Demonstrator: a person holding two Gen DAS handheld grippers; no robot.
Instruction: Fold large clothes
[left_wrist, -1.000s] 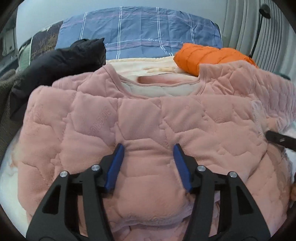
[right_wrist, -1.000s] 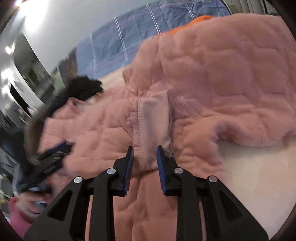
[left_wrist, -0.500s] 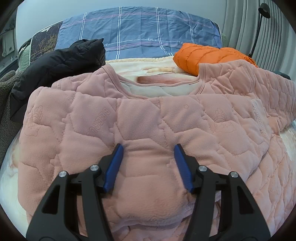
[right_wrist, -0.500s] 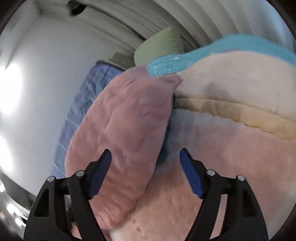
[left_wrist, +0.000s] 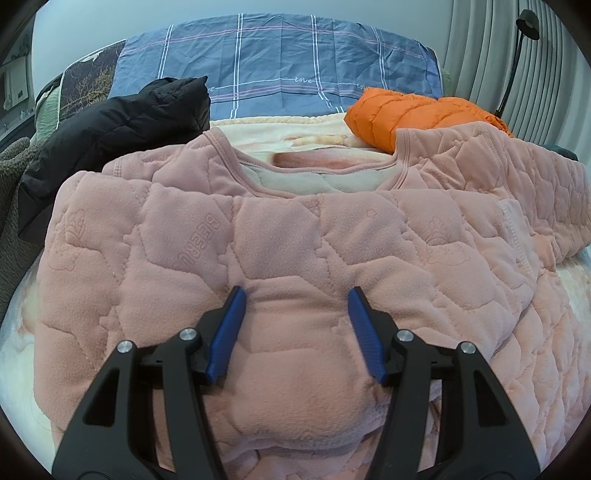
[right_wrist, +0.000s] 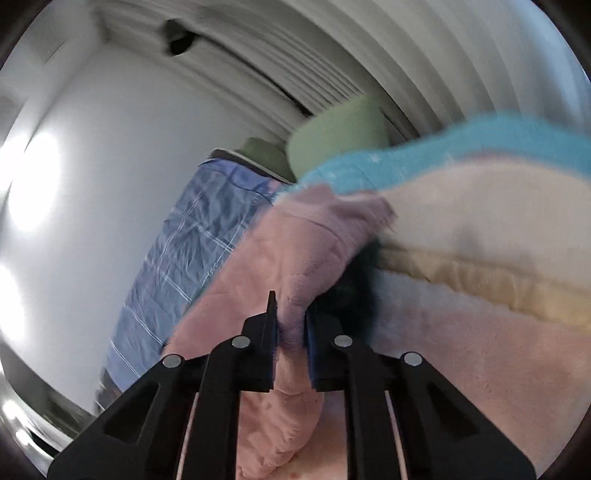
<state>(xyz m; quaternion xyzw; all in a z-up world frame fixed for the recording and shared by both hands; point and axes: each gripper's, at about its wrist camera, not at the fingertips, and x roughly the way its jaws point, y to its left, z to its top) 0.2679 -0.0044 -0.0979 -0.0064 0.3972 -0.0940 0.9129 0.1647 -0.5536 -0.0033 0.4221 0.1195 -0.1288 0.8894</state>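
A pink quilted fleece top (left_wrist: 280, 236) lies spread on a bed, neck opening at the far side, its right sleeve (left_wrist: 517, 177) stretched out to the right. My left gripper (left_wrist: 295, 325) is open, its blue-padded fingers resting on the lower body of the top with a hump of fabric between them. In the right wrist view my right gripper (right_wrist: 290, 328) is shut on a fold of the pink sleeve (right_wrist: 295, 258) near its cuff end.
A black puffer jacket (left_wrist: 110, 125) lies at the back left and an orange puffer jacket (left_wrist: 410, 110) at the back right. A blue plaid pillow (left_wrist: 277, 70) is behind. A fluffy cream and pink blanket (right_wrist: 480, 280) with a blue band covers the bed.
My right gripper let go near the armpit seam, swung to the sleeve's end and has closed on it. The left gripper has stayed open in place on the top.
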